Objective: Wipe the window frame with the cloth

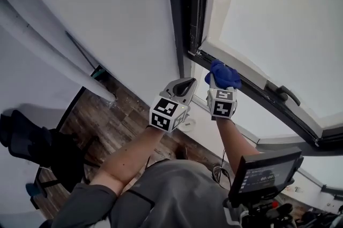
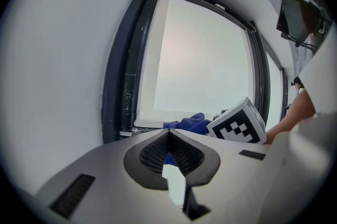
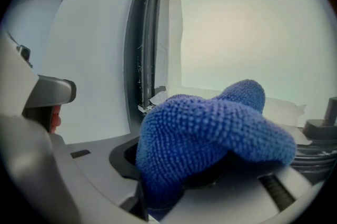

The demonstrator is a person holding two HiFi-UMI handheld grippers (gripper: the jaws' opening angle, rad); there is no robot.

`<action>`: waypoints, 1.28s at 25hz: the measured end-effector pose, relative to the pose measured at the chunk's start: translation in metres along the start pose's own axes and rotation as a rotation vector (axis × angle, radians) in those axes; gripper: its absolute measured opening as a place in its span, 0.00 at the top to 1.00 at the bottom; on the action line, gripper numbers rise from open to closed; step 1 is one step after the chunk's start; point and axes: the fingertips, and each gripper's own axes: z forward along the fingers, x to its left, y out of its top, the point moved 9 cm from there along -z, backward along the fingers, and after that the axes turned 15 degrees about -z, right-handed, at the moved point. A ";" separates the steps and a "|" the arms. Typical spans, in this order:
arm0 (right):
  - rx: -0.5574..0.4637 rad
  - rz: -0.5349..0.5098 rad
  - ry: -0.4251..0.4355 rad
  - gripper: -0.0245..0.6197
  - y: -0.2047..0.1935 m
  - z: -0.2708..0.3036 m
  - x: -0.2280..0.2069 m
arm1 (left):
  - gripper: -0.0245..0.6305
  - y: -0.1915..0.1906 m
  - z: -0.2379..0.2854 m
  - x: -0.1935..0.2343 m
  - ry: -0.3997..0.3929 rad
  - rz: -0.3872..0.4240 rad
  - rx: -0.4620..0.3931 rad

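A bunched blue cloth (image 1: 223, 73) is clamped in my right gripper (image 1: 216, 80), which is shut on it. The cloth rests against the lower corner of the open white sash (image 1: 236, 63), just beside the dark window frame (image 1: 185, 18). In the right gripper view the cloth (image 3: 210, 131) covers the jaws, with the dark frame channel (image 3: 145, 44) straight ahead. My left gripper (image 1: 187, 83) hovers just left of the right one, shut and holding nothing. In the left gripper view its tips meet (image 2: 168, 132), and the cloth (image 2: 189, 123) and the frame (image 2: 124, 75) lie beyond.
A black window handle (image 1: 284, 93) sits on the sash to the right. A white wall (image 1: 107, 7) runs left of the frame. Below are a wooden floor (image 1: 107, 125), a dark chair (image 1: 32, 141) and a small screen (image 1: 265, 171) at lower right.
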 end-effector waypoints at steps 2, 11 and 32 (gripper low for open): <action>0.013 0.013 -0.020 0.72 -0.013 -0.017 -0.015 | 0.96 -0.002 0.010 -0.017 -0.023 0.000 0.010; 0.086 0.062 -0.135 0.72 -0.070 -0.102 -0.089 | 0.96 -0.012 0.052 -0.115 -0.168 0.027 0.057; 0.180 0.174 -0.410 0.72 -0.191 -0.275 -0.252 | 0.96 -0.072 0.146 -0.319 -0.426 0.056 0.169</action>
